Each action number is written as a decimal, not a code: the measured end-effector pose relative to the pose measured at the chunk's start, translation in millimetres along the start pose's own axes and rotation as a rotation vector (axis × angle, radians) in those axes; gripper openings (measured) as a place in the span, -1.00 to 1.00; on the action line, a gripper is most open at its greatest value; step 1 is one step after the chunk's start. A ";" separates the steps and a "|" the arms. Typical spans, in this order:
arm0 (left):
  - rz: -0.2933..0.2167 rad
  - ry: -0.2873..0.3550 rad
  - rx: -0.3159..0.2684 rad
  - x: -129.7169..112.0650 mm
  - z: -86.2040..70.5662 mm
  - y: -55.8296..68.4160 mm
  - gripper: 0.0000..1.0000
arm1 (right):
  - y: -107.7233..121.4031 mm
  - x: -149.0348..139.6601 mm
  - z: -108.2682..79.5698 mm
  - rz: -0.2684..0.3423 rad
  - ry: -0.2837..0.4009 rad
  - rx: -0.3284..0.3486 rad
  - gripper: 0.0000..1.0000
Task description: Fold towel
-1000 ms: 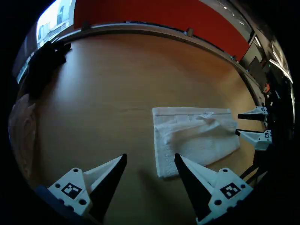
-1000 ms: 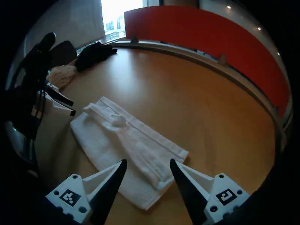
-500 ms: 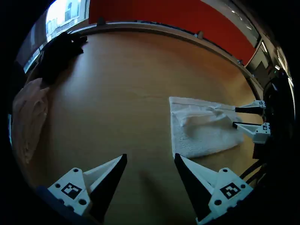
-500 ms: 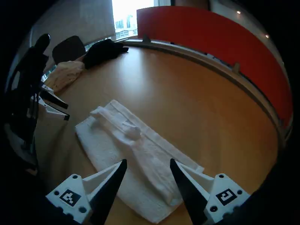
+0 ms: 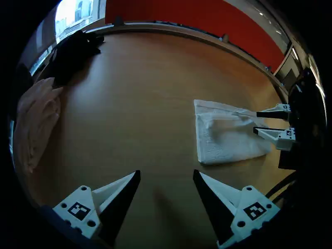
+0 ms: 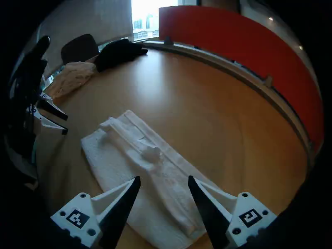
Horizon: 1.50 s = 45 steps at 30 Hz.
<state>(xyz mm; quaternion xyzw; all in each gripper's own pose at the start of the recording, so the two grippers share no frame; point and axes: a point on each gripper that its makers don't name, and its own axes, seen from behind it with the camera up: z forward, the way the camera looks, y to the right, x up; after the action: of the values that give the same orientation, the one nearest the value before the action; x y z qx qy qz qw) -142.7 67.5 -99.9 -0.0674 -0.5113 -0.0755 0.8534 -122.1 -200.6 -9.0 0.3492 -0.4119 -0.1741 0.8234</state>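
A white towel (image 5: 226,135) lies folded on the wooden table (image 5: 133,103), with a rumpled ridge running along its length (image 6: 137,147). My left gripper (image 5: 166,172) is open and holds nothing; it hovers over bare wood, well short of the towel's near corner. My right gripper (image 6: 164,178) is open too, its fingers straddling the towel's near end just above the cloth. In the left gripper view the right gripper (image 5: 256,121) stands at the towel's far edge. In the right gripper view the left gripper (image 6: 66,125) is off to the left, apart from the towel.
A black garment (image 5: 72,50) and a pale pink cloth (image 5: 35,120) lie at the table's far left edge. They also appear near a dark chair (image 6: 79,50) in the right gripper view. A red partition (image 6: 232,45) runs behind the table's raised rim.
My left gripper has drawn back from the towel, which now sits farther off. My right gripper has moved forward over the towel's end. Both stayed open.
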 end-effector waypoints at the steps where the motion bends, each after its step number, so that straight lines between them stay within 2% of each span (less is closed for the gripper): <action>1: -0.002 0.000 0.001 -1.1 -0.7 -0.6 0.88 | 0.0 0.5 0.8 -0.001 -0.001 0.000 0.77; 9: -0.012 -0.005 0.008 -9.2 -4.2 -5.3 0.88 | 5.2 3.3 6.5 -0.022 -0.010 -0.007 0.77; 33: -0.028 -0.012 0.015 -20.9 -12.5 -9.4 0.88 | 46.4 33.9 21.0 -0.074 -0.020 -0.052 0.78; 45: -0.031 -0.010 0.019 -23.9 -16.8 -11.3 0.88 | 50.2 30.4 14.4 -0.065 -0.020 -0.062 0.79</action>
<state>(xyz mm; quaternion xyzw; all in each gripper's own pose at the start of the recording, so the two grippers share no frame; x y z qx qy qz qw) -141.5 54.7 -128.4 -0.0515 -0.5172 -0.0836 0.8502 -115.4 -189.4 49.9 0.3350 -0.4029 -0.2169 0.8237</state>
